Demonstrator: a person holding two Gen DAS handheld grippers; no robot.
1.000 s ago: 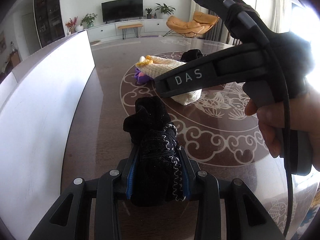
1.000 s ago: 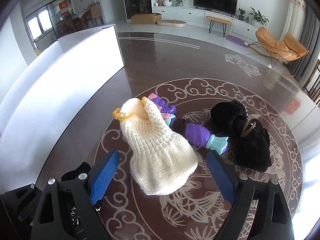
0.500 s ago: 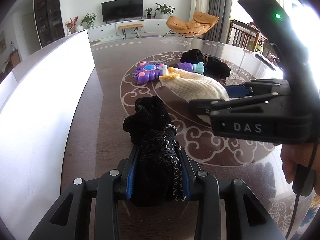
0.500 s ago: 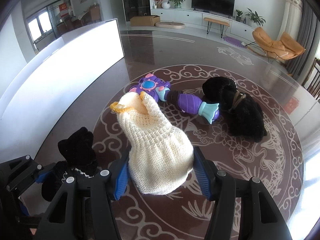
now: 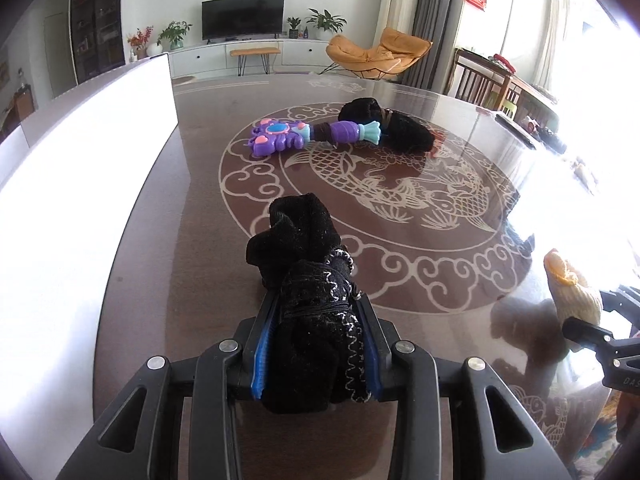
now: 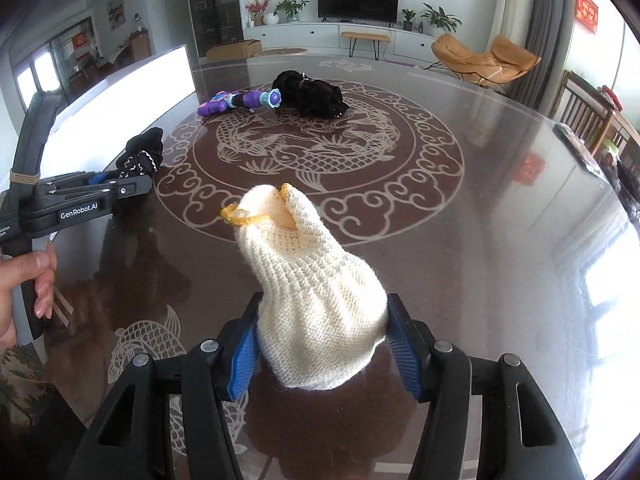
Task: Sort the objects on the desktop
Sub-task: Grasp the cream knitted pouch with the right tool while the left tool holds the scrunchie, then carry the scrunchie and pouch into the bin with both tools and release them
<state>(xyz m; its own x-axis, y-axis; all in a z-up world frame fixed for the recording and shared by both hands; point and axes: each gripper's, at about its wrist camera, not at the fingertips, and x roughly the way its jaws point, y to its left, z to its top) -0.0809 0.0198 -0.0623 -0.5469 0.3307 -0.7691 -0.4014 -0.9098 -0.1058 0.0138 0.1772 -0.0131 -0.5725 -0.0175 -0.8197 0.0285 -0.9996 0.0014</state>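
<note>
My left gripper [image 5: 316, 344] is shut on a black knit glove [image 5: 308, 280] with white stitching, held near the table's left side; it also shows in the right wrist view [image 6: 140, 156]. My right gripper [image 6: 322, 344] is shut on a cream knit glove [image 6: 312, 292] with a yellow cuff, held above the table's near edge; that glove shows at the right of the left wrist view [image 5: 572, 288]. A purple toy wand [image 5: 308, 136] and another black glove [image 5: 388, 124] lie at the far side of the table.
The dark round table [image 6: 480, 200] has a white fish and cloud pattern under glass. A tall white panel [image 5: 80, 168] runs along its left side. Chairs [image 6: 592, 116] stand to the right.
My right gripper closed on the cream glove, lifted it off the table's middle and carried it back to the near right. The toy wand is now uncovered. My left gripper stayed still.
</note>
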